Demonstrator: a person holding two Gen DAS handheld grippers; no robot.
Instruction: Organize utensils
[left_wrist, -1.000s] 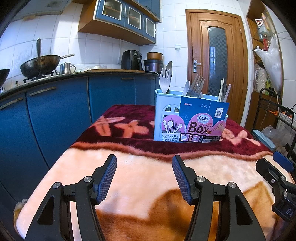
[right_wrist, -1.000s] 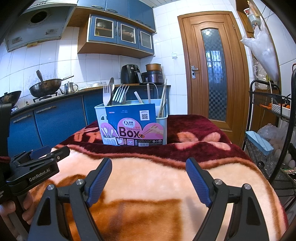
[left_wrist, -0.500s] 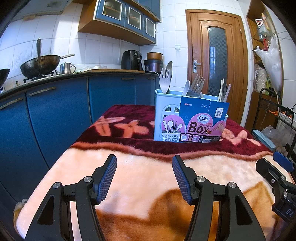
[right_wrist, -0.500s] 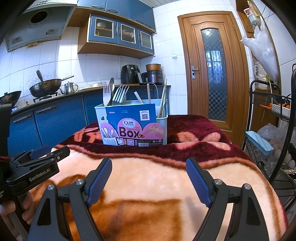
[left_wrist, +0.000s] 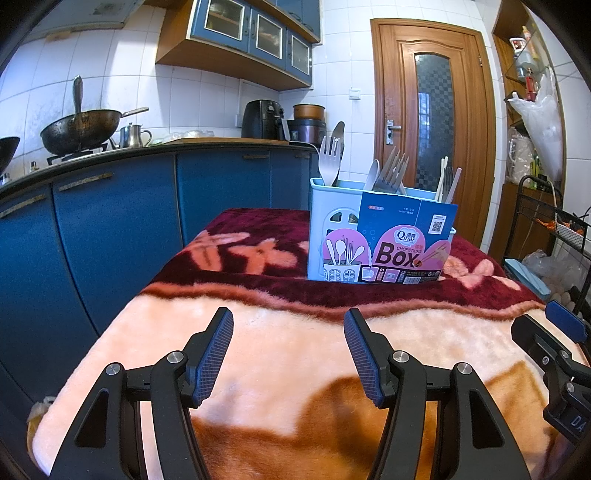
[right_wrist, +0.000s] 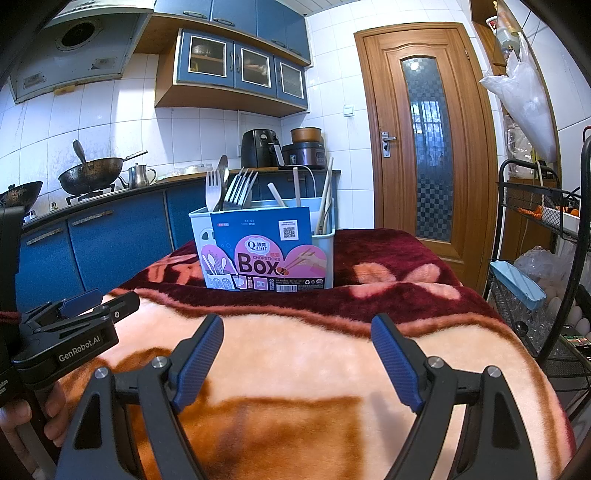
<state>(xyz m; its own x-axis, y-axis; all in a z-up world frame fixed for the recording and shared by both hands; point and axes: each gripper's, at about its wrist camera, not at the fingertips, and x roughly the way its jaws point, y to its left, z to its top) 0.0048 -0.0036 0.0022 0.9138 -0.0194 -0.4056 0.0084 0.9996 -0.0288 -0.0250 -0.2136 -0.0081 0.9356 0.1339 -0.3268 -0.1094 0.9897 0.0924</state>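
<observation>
**Two spread grippers, one full utensil box at twelve o'clock**

Both tools hold nothing: the left gripper and the right gripper hover low over the blanket with fingers wide apart. The pale blue utensil box stands upright at twelve o'clock from the right gripper, nearer one o'clock from the left, well apart from both, its printed card sleeve across the front.

The forks and spoon look like thin, stiff, smooth metal: light, likely slippery, best pinched across the neck just below the head. The chopsticks look lighter and narrower and could roll in a loose pinch; gripping them high up seems safest. The box itself may tip on the soft pile if tugged sideways.

The left view shows the box's arched side cut-out; the right view shows the range hood and the hand holding the left tool at eight o'clock.
</observation>
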